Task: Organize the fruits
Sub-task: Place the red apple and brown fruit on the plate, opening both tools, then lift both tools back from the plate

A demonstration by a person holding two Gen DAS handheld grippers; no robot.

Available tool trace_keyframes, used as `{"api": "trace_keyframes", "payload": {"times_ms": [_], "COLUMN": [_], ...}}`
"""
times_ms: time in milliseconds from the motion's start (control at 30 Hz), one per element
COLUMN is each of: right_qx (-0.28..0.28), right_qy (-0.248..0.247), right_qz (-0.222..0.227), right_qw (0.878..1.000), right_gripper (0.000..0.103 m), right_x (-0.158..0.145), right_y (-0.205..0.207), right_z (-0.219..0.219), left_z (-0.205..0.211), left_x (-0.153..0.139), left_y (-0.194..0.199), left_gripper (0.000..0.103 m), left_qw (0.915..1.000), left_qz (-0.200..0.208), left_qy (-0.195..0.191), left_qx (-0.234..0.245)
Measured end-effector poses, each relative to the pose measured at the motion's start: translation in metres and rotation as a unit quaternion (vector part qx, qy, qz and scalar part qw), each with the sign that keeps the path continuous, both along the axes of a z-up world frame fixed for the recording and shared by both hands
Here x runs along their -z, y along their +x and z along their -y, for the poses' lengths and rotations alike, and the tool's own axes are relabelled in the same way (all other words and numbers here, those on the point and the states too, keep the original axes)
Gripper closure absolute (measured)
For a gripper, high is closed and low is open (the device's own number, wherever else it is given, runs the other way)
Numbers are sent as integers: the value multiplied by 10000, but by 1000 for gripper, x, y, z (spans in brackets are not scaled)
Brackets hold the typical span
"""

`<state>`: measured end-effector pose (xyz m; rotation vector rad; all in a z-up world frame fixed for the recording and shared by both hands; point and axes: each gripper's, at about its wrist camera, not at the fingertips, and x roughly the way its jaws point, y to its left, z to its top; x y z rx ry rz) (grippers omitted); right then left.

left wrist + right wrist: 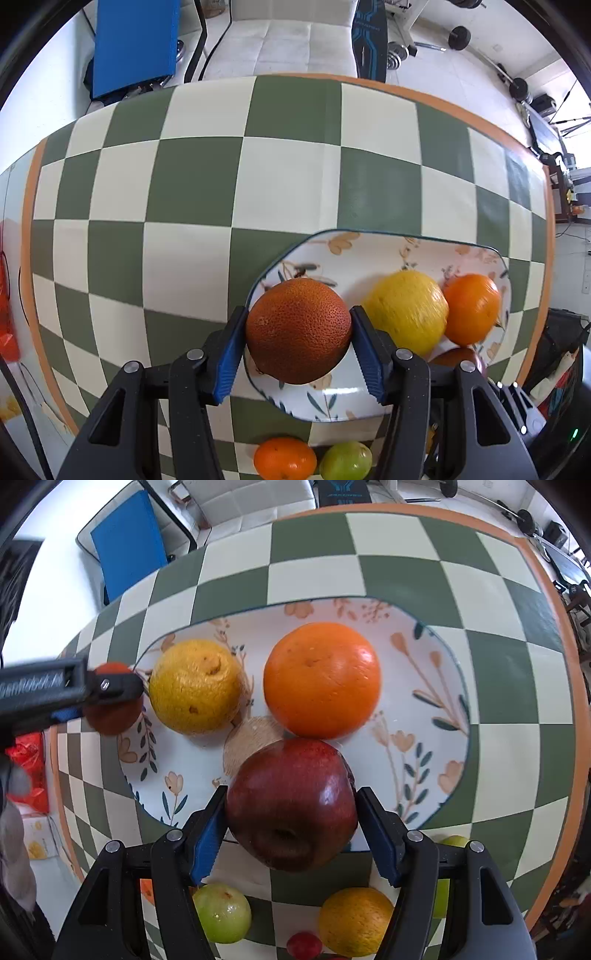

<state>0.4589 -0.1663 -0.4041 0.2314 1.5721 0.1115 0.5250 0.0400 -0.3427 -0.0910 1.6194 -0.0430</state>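
Both grippers are delivering fruit to the plate (436, 686): the left gripper (298, 341) pinches a blood orange (297, 330) over its left end, and the right gripper (291, 821) pinches a red apple (291, 805) at the near rim. Next, I judge, each must set its fruit down clear of the lemon (195, 686) and orange (322, 679), then spread its fingers.

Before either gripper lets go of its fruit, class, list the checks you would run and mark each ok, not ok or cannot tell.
1. Left gripper clamped on the dark orange: ok.
2. Right gripper clamped on the red apple: ok.
3. Dark orange over the floral plate: ok.
4. Apple over the plate's near edge: ok.
5. Either fruit resting on the plate: cannot tell.
6. All fruit plated: not ok; a green fruit sits on the table.
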Motion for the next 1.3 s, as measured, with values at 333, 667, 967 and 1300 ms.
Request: {"api": "trace_keyframes", "payload": {"times_ms": [333,667,967,1300], "right_qx": [-48,-27,37,13], "right_qy": [11,-252,-580,-741], "right_qz": [-5,295,745,1295], "right_qw": [10000,9992,9955,9888], "right_gripper": [20,10,10,10], "right_x": [-2,-36,-82,-145], "right_y": [3,-11,-43,-90], "right_z": [-3,12,21,19], "left_z": [8,0,-4,-2], "left_x": [12,-22,-80,-144], "left_y": [5,-14,-80,-151], "left_gripper": [35,19,19,19], "left_qw": [9998,9989,9921,9817], "left_qz": [-60,340,1116,1800], "left_qy": [117,311,566,618], "left_qx": [139,103,-6,112]}}
